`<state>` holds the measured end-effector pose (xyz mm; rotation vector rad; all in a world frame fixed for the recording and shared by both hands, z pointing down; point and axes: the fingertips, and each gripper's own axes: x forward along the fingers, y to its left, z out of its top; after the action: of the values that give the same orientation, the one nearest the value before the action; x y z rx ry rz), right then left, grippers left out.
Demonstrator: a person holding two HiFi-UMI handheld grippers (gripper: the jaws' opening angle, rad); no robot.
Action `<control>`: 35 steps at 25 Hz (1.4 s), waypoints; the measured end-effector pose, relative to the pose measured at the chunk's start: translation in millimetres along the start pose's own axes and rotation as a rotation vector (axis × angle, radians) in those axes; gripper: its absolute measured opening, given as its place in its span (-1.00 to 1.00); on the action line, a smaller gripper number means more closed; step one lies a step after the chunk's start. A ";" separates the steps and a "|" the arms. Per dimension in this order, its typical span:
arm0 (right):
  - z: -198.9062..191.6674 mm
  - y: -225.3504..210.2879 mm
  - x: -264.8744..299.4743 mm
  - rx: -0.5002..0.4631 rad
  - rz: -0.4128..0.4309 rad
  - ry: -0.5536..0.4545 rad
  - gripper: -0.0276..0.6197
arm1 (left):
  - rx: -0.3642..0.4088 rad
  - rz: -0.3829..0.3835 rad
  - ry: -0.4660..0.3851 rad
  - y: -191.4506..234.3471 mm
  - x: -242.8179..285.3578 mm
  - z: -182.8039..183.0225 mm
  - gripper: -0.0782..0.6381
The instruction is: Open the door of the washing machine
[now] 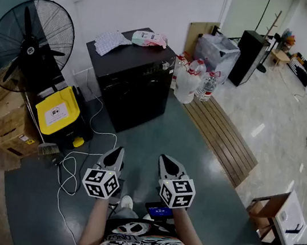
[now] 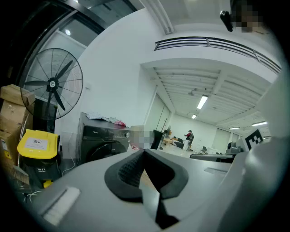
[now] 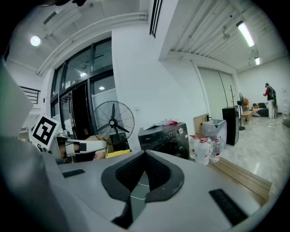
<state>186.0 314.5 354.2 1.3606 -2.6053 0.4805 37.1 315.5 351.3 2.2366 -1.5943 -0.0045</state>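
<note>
Washing machine [image 1: 137, 90] well beyond right gripper [image 1: 165, 159]

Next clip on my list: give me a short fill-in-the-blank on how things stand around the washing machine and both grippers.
1. The washing machine has its door ____.
2. The left gripper and the right gripper both have their fingers ____, with nothing between them.
3. In the head view the fan stands to the ____ of the washing machine.
4. In that view the water bottles stand on its ____ side.

Missing words: closed; shut; left; right.
</note>
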 end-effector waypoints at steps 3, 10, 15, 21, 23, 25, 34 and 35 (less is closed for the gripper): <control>-1.0 11.4 1.2 -0.009 0.007 0.004 -0.91 | 0.020 0.018 -0.010 2.6 -7.1 5.5 -0.78; -10.3 10.2 5.6 0.016 -0.017 0.045 -0.90 | -0.025 0.042 -0.061 16.0 -19.7 16.8 -0.77; -10.9 1.0 19.2 0.074 0.005 0.044 -0.46 | 0.012 0.052 -0.060 26.5 -9.1 19.1 -0.43; -8.2 -11.7 69.0 0.078 0.003 0.061 -0.45 | 0.035 0.090 -0.004 68.7 28.5 12.4 -0.42; -8.5 -18.8 98.2 0.091 -0.006 0.070 -0.43 | 0.053 0.088 0.024 91.5 50.5 12.0 -0.41; -6.6 -26.4 139.1 0.097 -0.017 0.080 -0.41 | 0.075 0.088 0.043 123.9 80.3 17.0 -0.41; -3.8 -51.4 343.2 0.098 -0.108 0.237 -0.41 | 0.194 -0.014 0.279 278.8 226.7 4.1 -0.35; -2.4 -54.6 362.5 0.101 -0.120 0.245 -0.41 | 0.200 -0.023 0.298 293.6 239.8 1.1 -0.35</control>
<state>23.4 8.0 472.3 1.3808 -2.3172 0.7190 -145.3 16.2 495.7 2.2722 -1.4601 0.4790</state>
